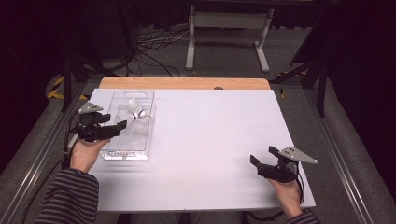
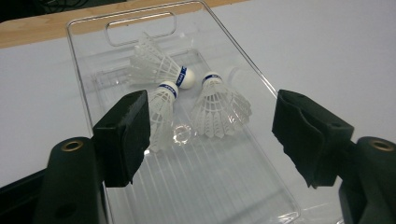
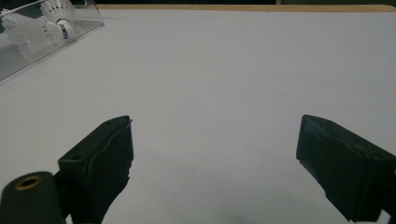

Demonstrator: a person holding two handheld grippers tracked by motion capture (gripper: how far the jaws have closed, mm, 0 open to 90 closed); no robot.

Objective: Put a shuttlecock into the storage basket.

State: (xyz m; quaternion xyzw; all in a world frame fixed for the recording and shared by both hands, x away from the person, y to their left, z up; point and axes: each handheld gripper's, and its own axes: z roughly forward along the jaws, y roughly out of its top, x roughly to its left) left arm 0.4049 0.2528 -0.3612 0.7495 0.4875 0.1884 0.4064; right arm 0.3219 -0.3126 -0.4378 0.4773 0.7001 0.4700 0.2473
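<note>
A clear plastic tray point(image 1: 140, 148) lies on the left side of the white table point(image 1: 210, 135). Three white shuttlecocks with blue bands rest in its far half: one point(image 2: 152, 67) lies on its side at the back, one point(image 2: 161, 114) sits close to my left jaw, and one point(image 2: 218, 108) stands to the right. My left gripper point(image 1: 114, 122) hovers open over the tray's left rim, jaws wide with nothing between them point(image 2: 210, 135). At the table's front right, my right gripper point(image 1: 264, 156) is open and empty above bare tabletop point(image 3: 215, 163).
The tray's corner point(image 3: 28, 51) and a shuttlecock point(image 3: 56, 21) appear far off at the top left of the right gripper view. A wooden strip point(image 1: 187, 83) runs along the table's far edge. Cables and a white stand point(image 1: 229, 28) are on the floor beyond.
</note>
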